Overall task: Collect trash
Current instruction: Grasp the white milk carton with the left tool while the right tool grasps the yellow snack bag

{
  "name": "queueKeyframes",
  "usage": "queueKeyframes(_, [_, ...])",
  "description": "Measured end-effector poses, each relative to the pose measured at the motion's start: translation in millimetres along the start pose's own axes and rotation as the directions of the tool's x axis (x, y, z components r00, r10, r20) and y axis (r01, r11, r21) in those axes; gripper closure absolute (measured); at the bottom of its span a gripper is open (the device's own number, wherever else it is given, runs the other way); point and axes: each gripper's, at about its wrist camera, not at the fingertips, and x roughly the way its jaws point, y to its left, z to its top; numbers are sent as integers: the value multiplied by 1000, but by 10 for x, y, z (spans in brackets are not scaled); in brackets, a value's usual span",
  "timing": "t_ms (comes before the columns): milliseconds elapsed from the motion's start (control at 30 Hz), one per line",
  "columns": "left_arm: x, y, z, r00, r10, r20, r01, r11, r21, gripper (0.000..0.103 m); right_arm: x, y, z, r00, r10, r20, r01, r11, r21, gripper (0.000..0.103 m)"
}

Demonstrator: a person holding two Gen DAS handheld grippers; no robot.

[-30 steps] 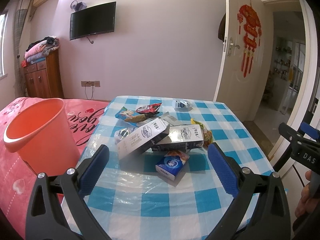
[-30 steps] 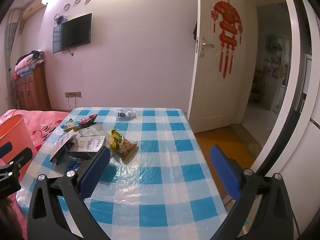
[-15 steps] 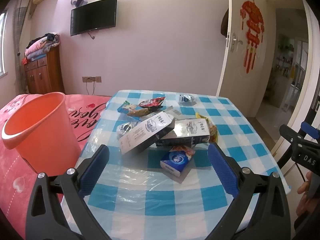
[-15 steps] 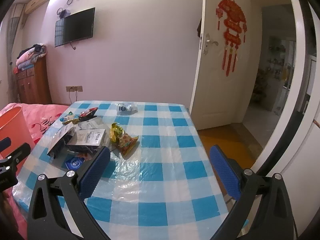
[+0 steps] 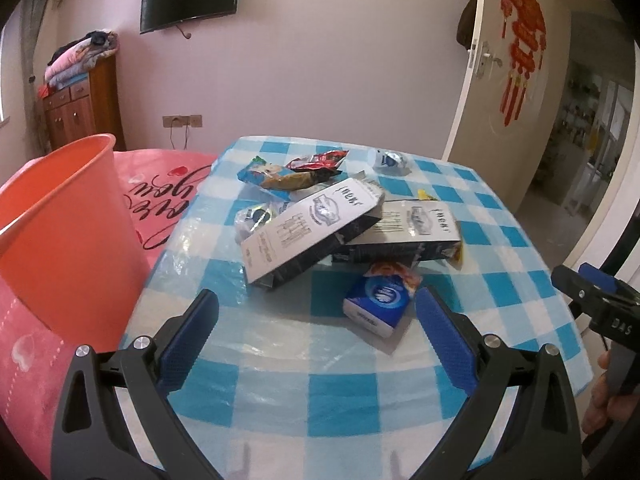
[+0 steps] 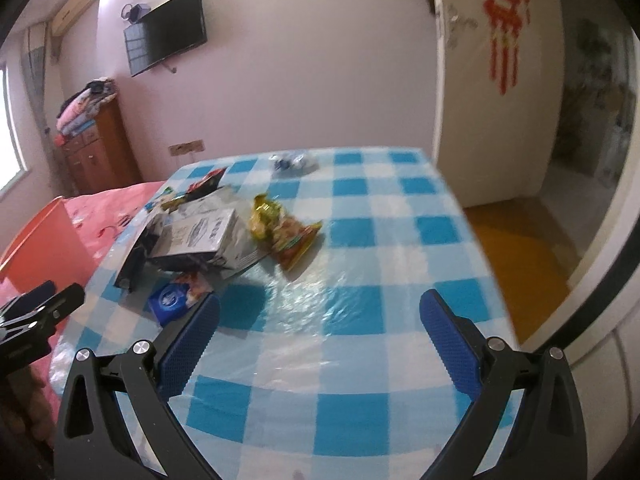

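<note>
A pile of trash lies on the blue-checked table (image 5: 280,392): two grey cartons (image 5: 316,228), a blue tissue pack (image 5: 378,300), snack wrappers (image 5: 296,170) and a crumpled wrapper (image 5: 390,160). An orange bucket (image 5: 64,232) stands left of the table. My left gripper (image 5: 316,336) is open and empty, just short of the tissue pack. My right gripper (image 6: 320,340) is open and empty above the table's near part; a yellow snack bag (image 6: 286,234) and the cartons (image 6: 196,240) lie ahead to its left.
A pink bed (image 5: 160,184) is behind the bucket. A wooden cabinet (image 5: 84,108) stands at the far left wall. An open white door (image 5: 492,80) is at the right. The table's right edge (image 6: 476,248) drops to an orange floor.
Both grippers have moved forward and lower toward the table, so the trash pile looks nearer. The right view has tilted and turned left. Both stay open.
</note>
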Motion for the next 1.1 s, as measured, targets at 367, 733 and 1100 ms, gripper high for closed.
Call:
queueKeyframes(367, [433, 158, 238, 1000, -5, 14, 2, 975, 221, 4, 445, 57, 146, 958, 268, -107, -264, 963, 43, 5])
queueKeyframes(733, [939, 230, 472, 988, -126, -85, 148, 926, 348, 4, 892, -156, 487, 945, 300, -130, -292, 953, 79, 8])
queueKeyframes(1100, [1313, 243, 583, 972, -186, -146, 227, 905, 358, 4, 1419, -230, 597, 950, 231, -209, -247, 967, -54, 24])
